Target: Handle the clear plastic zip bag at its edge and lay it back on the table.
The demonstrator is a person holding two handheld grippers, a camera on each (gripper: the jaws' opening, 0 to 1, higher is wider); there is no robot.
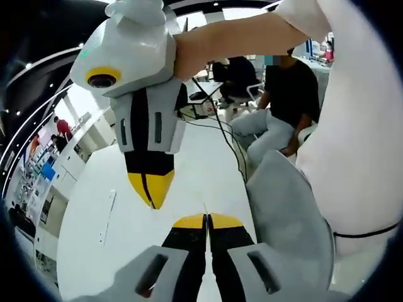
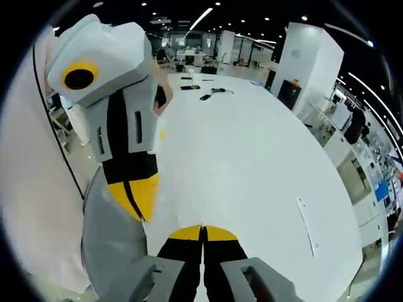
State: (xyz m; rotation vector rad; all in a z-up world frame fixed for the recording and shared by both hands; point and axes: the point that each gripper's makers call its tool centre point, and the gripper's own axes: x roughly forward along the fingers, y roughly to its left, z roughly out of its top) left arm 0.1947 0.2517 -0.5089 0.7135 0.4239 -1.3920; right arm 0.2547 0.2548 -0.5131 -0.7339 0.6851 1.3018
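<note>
Zip bag [image 2: 306, 225] flat; fingers [image 1: 208, 221] closed.

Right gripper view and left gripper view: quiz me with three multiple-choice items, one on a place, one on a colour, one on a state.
1. Where do the dark cables lie on the white table?
A. at its far end
B. beside the jaws
C. off the table

2. What colour are the right gripper tips?
A. red
B. yellow
C. blue

3. How do the left gripper jaws stand?
A. wide open
B. shut, tips touching
C. clamped on a cup

Answers: A, the cables sit far up the table, away from the jaws; B, both tips are yellow; B, the tips meet with no gap.
</note>
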